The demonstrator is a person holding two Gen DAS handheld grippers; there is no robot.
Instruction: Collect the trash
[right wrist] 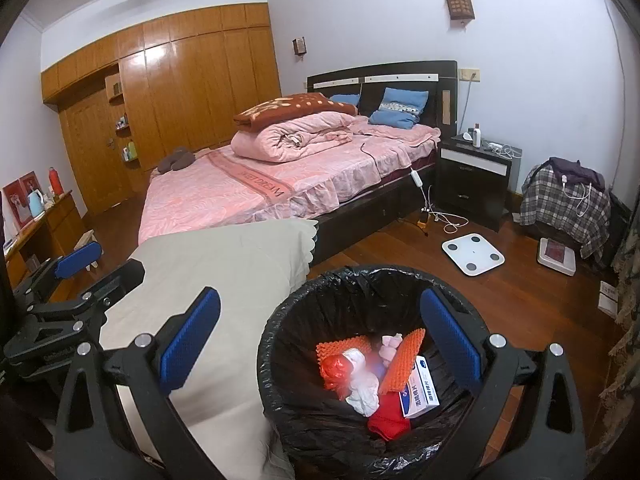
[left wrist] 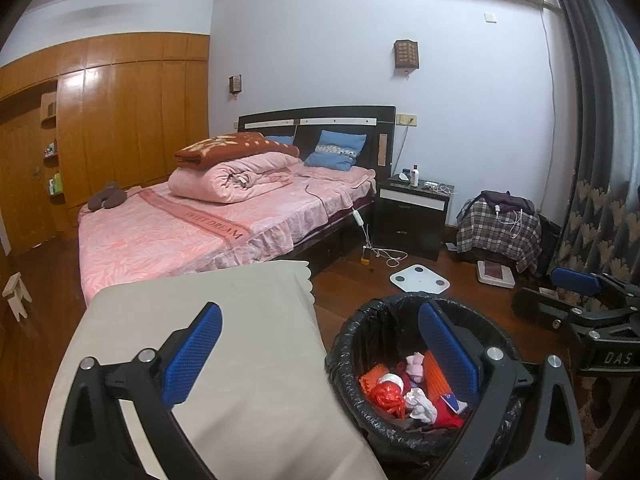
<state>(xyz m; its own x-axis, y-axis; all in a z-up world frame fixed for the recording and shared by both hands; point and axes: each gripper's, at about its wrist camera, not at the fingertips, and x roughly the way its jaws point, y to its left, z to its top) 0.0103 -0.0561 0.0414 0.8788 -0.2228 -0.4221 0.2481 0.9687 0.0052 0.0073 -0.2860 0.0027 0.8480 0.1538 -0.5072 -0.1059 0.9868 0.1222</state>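
1. We hold the left claw (left wrist: pixel 320 354) wide apart and empty above the near edge of a beige cushion (left wrist: pixel 224 344) and the rim of the trash bin (left wrist: pixel 348 344).
2. Our right claw (right wrist: pixel 320 344) is also spread wide with nothing between its blue pads (right wrist: pixel 450 344), hovering over the mouth of the trash bin (right wrist: pixel 280 320); in the left view it shows at the far right edge (left wrist: pixel 576 284).
3. The bin, lined with a black bag (right wrist: pixel 360 288), stands on the wooden floor (right wrist: pixel 540 312) just beside the cushion, near the foot of the bed (right wrist: pixel 248 200).
4. Inside the bin lie the collected scraps: a red plastic bag (right wrist: pixel 336 368), crumpled white tissue (right wrist: pixel 362 394), orange ridged foam pieces (right wrist: pixel 400 360), a small blue-and-white box (right wrist: pixel 420 388) and a red cloth (right wrist: pixel 390 420).
5. A folded pink quilt (right wrist: pixel 296 136) and a brown blanket (right wrist: pixel 292 110) are stacked on the pink bedspread, with blue pillows (right wrist: pixel 398 110) against the dark headboard.
6. A white bathroom scale (right wrist: pixel 473 255) lies on the floor well apart from the bin, near a black nightstand (right wrist: pixel 472 184).
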